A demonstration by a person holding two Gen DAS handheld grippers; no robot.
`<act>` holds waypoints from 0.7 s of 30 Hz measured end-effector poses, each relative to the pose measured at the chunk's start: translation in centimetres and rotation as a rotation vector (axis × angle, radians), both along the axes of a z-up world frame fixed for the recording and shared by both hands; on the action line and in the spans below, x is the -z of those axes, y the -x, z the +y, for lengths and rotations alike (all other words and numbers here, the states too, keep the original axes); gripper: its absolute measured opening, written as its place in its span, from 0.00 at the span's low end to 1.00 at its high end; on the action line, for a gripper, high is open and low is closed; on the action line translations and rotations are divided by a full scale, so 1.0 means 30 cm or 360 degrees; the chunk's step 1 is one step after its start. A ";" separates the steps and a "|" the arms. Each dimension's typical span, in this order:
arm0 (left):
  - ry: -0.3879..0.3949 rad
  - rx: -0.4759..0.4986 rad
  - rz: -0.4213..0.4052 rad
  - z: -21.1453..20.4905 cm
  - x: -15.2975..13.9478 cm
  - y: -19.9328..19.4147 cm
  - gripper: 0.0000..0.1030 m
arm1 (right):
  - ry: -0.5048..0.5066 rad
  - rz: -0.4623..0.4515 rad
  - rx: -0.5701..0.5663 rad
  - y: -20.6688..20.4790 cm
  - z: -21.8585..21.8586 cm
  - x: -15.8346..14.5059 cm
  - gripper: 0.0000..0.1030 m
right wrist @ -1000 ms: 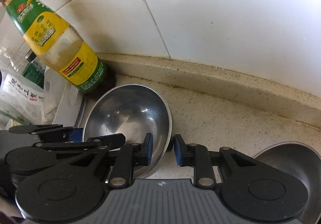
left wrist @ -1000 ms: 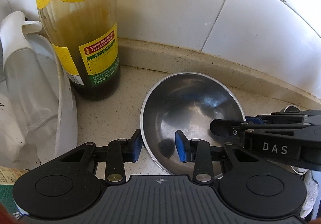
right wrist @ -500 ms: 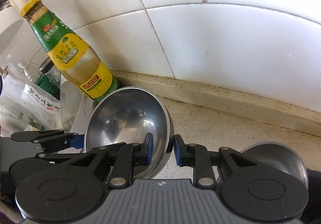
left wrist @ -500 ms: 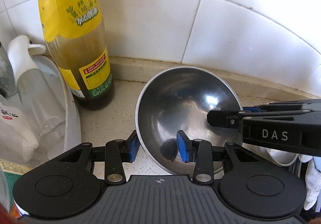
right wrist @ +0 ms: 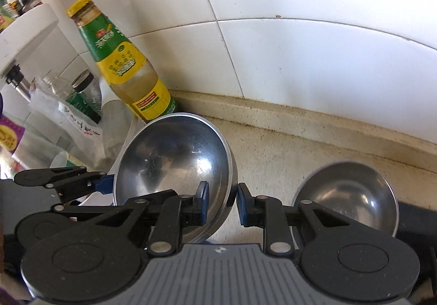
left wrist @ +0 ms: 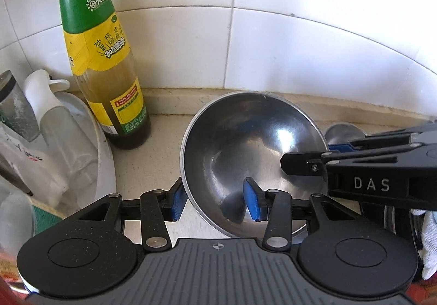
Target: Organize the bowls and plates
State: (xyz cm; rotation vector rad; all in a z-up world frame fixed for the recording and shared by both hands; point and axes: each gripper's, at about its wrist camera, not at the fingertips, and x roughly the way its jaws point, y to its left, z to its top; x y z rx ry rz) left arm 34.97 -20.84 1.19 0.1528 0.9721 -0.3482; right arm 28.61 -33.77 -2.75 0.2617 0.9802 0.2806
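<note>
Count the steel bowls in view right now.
2. One steel bowl is tilted between both grippers near the sauce bottle; a second steel bowl sits on the counter to its right. Others may be hidden below the grippers.

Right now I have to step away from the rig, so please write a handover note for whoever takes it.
Left gripper: jaws have just been opening, astride the large steel bowl's rim, pads not pressing.
Right gripper: shut on the same bowl's rim, holding it tilted.
Smaller steel bowl: on the counter, to the right.
Done: large bowl gripped.
Left: probably stack the bowls.
</note>
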 end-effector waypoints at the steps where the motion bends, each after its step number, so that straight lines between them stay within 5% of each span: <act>1: -0.0004 0.0007 0.0000 -0.001 -0.002 0.011 0.50 | 0.0003 0.0003 -0.0001 0.012 0.003 -0.002 0.25; 21: -0.0055 0.0108 0.0056 -0.008 0.044 0.170 0.54 | 0.0006 0.0111 -0.0028 0.194 0.020 0.023 0.25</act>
